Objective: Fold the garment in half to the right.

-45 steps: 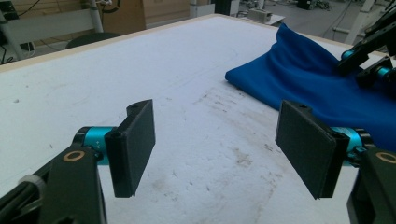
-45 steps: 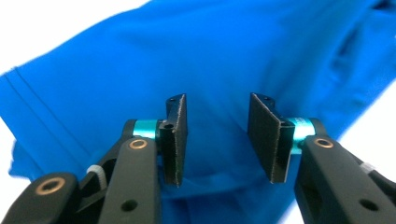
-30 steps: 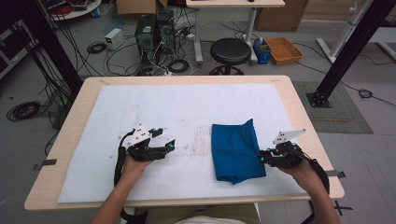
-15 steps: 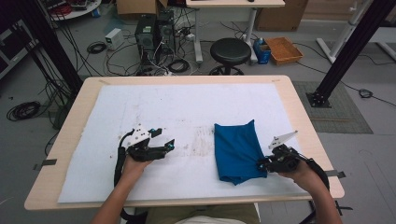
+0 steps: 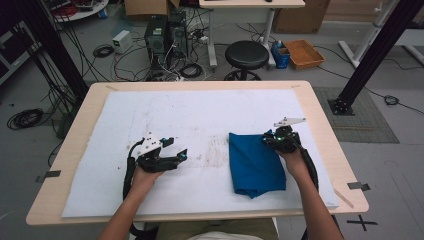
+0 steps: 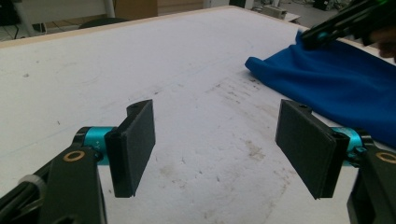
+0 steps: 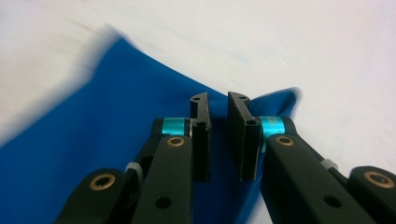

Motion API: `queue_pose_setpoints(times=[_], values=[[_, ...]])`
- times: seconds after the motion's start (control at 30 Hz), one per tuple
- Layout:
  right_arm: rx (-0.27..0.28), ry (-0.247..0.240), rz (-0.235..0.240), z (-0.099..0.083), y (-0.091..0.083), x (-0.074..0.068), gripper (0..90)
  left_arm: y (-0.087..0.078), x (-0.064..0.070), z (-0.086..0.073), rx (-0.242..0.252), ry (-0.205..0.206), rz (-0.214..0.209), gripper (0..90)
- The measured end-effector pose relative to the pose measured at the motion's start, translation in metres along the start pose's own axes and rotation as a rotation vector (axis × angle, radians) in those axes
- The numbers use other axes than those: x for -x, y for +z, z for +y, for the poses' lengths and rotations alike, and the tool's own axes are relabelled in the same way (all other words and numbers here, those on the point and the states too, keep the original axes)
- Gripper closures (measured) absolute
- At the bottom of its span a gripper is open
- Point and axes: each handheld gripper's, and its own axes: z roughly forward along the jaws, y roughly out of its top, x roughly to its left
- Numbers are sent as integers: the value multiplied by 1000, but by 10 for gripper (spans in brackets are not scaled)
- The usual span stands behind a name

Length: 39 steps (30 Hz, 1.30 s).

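1. Lying folded on the white table cover [image 5: 175, 115], right of centre, the blue cloth [image 5: 255, 165] looks soft, light and limp; it would likely sag and unfold when lifted.
2. Best hold, I judge: a pinch at a corner or along a folded edge.
3. Its long axis runs from near to far.
4. At its far right corner the right gripper [image 7: 218, 112] has jaws nearly closed with a slim gap; whether fabric is pinched I cannot tell.
5. Well to the cloth's left, the left gripper [image 6: 219, 140] is spread wide, empty.

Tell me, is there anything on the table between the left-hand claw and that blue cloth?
Nothing: in the high view, the stretch between the left gripper and the blue cloth is bare white table cover, just scuffed and stained.
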Motion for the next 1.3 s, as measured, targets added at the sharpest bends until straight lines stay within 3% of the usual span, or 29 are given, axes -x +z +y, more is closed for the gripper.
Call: queue_pose_setpoints(times=[0.03, 0.1, 0.13, 0.17, 0.23, 0.27, 0.3, 0.37, 0.43, 0.47, 0.57, 0.63, 0.67, 0.7, 0.8, 0.83, 0.9, 0.97, 1.03, 1.1, 1.2, 1.23, 1.3], values=[[-39, 8, -70, -2, 8, 4, 801, -1, 0, 0, 2, -4, 0, 287], [-8, 68, -88, -6, 9, 11, 797, -2, -1, 0, 4, -7, 6, 287], [-8, 68, -88, -6, 9, 11, 797, -2, -1, 0, 4, -7, 6, 287], [-11, 53, -157, -6, 4, 11, 707, -2, -2, 0, 3, -12, 8, 287], [26, 90, -105, -5, -4, 13, 627, -2, -2, 0, 4, -11, 9, 287], [26, 90, -105, -5, -4, 13, 627, -2, -2, 0, 4, -11, 9, 287], [86, 87, -75, -4, -16, 10, 590, -2, -2, 0, 3, -8, 9, 287], [127, 76, -4, -4, -27, 5, 535, -2, -1, 1, 10, -7, 12, 287], [131, 45, 132, -7, -34, -7, 472, -3, -2, 1, 19, -12, 13, 287], [114, 14, 204, -10, -36, -15, 468, -3, -3, 1, 20, -12, 13, 287], [0, -122, 332, -24, -33, -49, 497, -3, -4, 1, 20, -22, 20, 258], [-52, -187, 367, -32, -29, -63, 505, -4, -4, 1, 22, -26, 20, 257], [-77, -214, 414, -35, -28, -70, 511, -4, -4, 2, 23, -23, 22, 257], [-91, -229, 433, -36, -28, -73, 495, -4, -4, 2, 24, -25, 22, 257], [-70, -265, 416, -34, -34, -80, 494, -3, -5, 1, 20, -31, 20, 257], [-27, -272, 425, -31, -38, -83, 496, -3, -6, 1, 17, -29, 19, 257], [-3, -301, 459, -28, -42, -92, 556, -2, -6, 1, 16, -34, 18, 257], [-49, -354, 487, -29, -38, -102, 636, -2, -6, 1, 12, -31, 19, 257], [-99, -394, 476, -34, -30, -106, 646, -2, -6, 1, 14, -32, 18, 258], [-95, -360, 487, -33, -33, -102, 589, -3, -6, 1, 15, -34, 20, 257], [-16, -291, 456, -31, -47, -82, 584, -4, -7, 2, 18, -38, 21, 257], [-9, -264, 403, -32, -52, -71, 604, -4, -7, 2, 19, -41, 22, 257], [-43, -256, 301, -38, -55, -54, 634, -3, -7, 2, 19, -38, 22, 257]])
